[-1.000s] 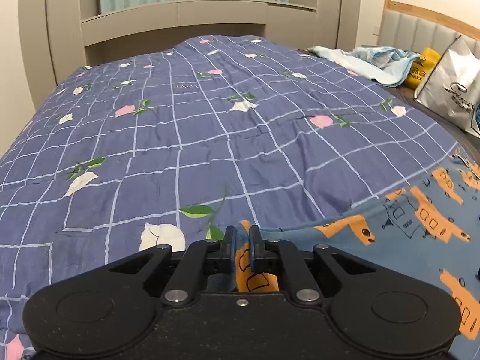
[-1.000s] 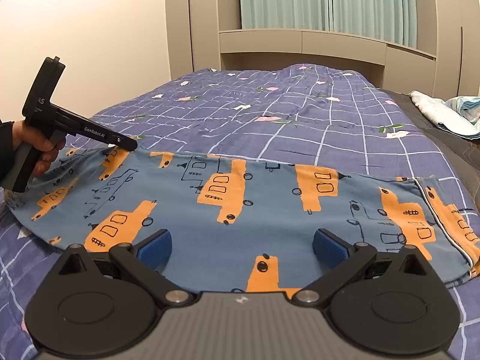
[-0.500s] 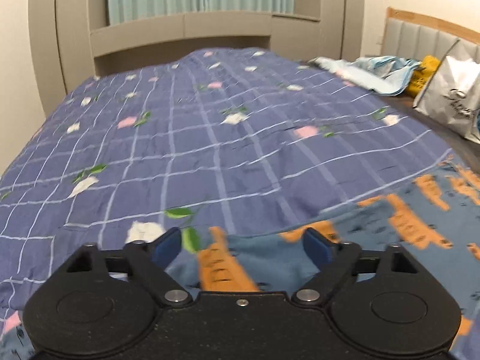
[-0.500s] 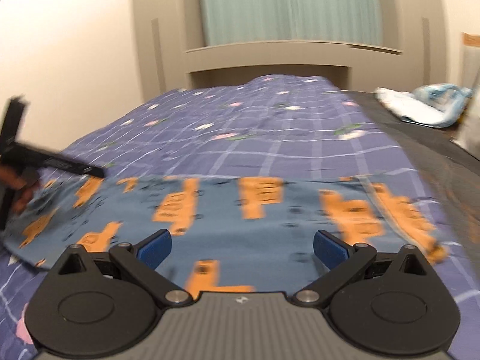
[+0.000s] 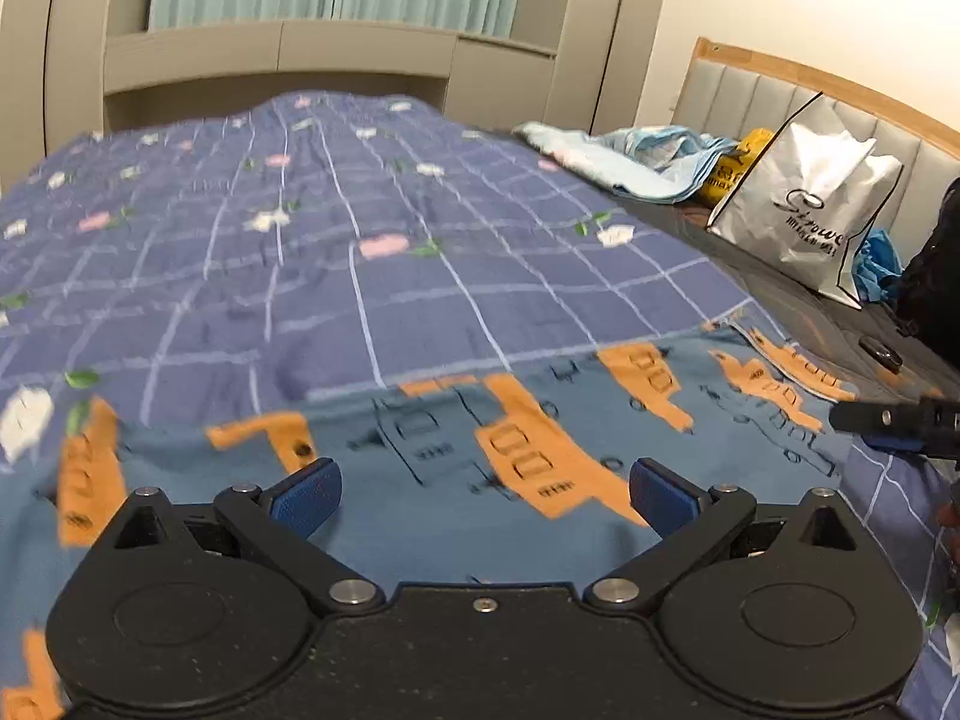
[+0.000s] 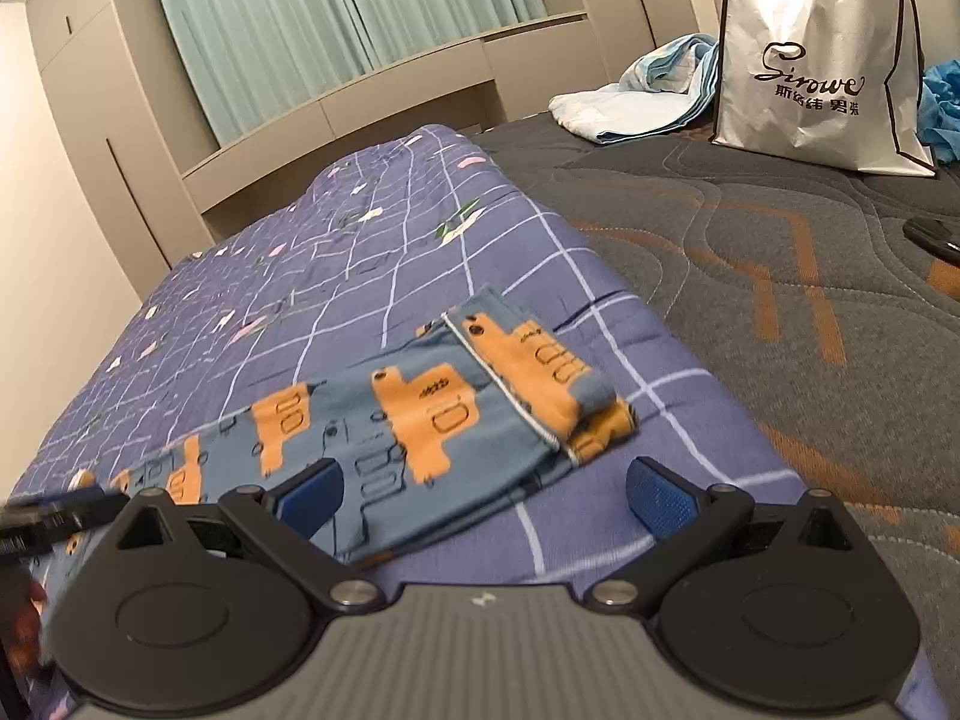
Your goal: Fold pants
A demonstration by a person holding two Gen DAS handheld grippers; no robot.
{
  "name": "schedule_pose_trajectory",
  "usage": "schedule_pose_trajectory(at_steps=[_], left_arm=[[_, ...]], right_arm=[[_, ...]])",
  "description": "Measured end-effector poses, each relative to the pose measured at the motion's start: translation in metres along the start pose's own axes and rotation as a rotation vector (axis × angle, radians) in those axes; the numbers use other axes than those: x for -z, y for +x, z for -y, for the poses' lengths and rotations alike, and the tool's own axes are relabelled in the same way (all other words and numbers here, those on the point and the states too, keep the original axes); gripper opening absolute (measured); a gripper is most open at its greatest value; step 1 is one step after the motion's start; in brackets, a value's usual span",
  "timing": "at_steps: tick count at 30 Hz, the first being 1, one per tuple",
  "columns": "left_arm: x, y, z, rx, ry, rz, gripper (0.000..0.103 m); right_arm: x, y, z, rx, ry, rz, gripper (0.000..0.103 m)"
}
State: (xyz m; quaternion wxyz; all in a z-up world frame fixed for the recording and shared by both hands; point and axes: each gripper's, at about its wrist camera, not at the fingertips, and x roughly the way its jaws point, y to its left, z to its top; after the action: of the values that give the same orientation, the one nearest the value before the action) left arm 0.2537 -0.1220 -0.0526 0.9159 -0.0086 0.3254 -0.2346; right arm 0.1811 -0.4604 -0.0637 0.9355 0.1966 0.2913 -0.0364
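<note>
The pants [image 5: 480, 456] are blue with orange bus prints and lie flat in a long band across the purple checked quilt [image 5: 360, 252]. My left gripper [image 5: 485, 495] is open and empty, low over the middle of the band. My right gripper [image 6: 485, 495] is open and empty, just in front of the pants' right end [image 6: 528, 384], where the waistband with white piping lies folded. The right gripper's tip shows at the right edge of the left wrist view [image 5: 894, 420]. The left gripper's tip shows at the left edge of the right wrist view [image 6: 54, 519].
A white shopping bag [image 6: 816, 60] stands on the grey mattress [image 6: 780, 252] to the right. Light blue clothes [image 6: 648, 96] lie beyond it. A small dark object [image 6: 936, 237] lies on the mattress. A beige headboard shelf [image 5: 276, 66] and curtains stand at the far end.
My left gripper opened, let go of the pants' left end and swung right toward the middle. My right gripper, open throughout, swung right to the waistband end.
</note>
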Motion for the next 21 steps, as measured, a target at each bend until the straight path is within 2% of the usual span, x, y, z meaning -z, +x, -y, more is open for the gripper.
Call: schedule_pose_trajectory(at_steps=[5, 8, 10, 12, 13, 14, 16, 17, 21], left_arm=[[0.005, 0.006, 0.000, -0.008, -0.016, -0.015, 0.102], [0.004, 0.008, 0.000, -0.013, -0.017, -0.024, 0.102], [0.003, 0.007, -0.001, -0.014, -0.026, -0.025, 0.102], [0.001, 0.007, -0.002, -0.008, -0.049, -0.025, 0.102], [-0.001, 0.007, -0.002, -0.003, -0.065, -0.025, 0.102], [-0.003, 0.006, -0.004, 0.004, -0.086, -0.024, 0.102], [-0.007, 0.004, -0.007, 0.025, -0.129, -0.020, 0.102], [-0.010, 0.003, -0.008, 0.039, -0.153, -0.016, 0.102], [-0.019, -0.001, -0.011, 0.118, -0.245, -0.001, 0.102]], right_arm=[[-0.001, 0.006, 0.008, 0.041, 0.132, 0.042, 0.090], [0.001, 0.007, 0.008, 0.099, 0.216, 0.090, 0.076], [0.001, 0.009, 0.010, 0.139, 0.251, 0.105, 0.059], [0.001, 0.010, 0.013, 0.162, 0.293, 0.119, 0.048], [0.001, 0.010, 0.015, 0.166, 0.312, 0.127, 0.037], [0.001, 0.009, 0.016, 0.172, 0.323, 0.132, 0.033], [0.001, 0.008, 0.014, 0.174, 0.317, 0.151, 0.021], [0.001, 0.006, 0.012, 0.177, 0.302, 0.162, 0.018], [-0.001, -0.002, -0.007, 0.172, 0.176, 0.210, 0.015]])
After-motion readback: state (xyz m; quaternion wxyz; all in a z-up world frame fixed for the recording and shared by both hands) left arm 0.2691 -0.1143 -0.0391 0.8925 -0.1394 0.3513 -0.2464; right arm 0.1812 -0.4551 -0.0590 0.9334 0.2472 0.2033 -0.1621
